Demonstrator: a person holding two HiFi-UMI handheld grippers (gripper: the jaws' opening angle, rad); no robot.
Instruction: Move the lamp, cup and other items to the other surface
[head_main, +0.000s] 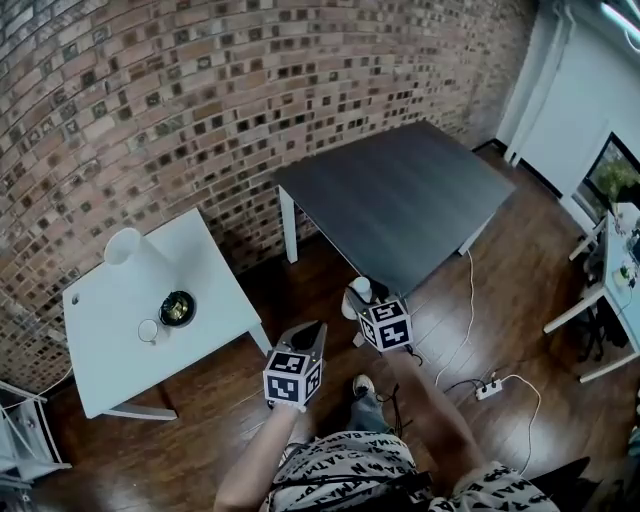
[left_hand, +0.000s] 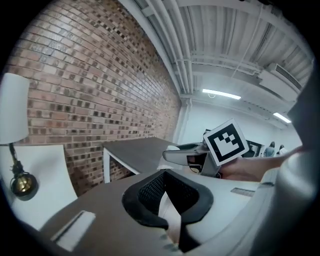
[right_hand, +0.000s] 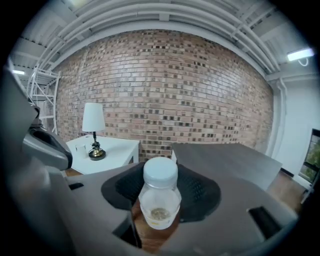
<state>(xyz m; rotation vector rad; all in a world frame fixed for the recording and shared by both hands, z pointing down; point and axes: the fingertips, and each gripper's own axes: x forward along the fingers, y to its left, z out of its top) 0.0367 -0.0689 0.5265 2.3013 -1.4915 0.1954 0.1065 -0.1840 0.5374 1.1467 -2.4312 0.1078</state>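
Observation:
A white side table at the left carries a lamp with a white shade and a small cup. Over the wood floor near the dark grey table, my right gripper is shut on a small clear bottle with a white cap. In the right gripper view the bottle stands upright between the black pads, with the lamp and cup far off at the left. My left gripper is shut with nothing in it; the left gripper view shows its pads together.
A power strip with trailing cables lies on the floor to the right. A white desk stands at the far right, a metal rack at the lower left. A brick wall runs behind both tables.

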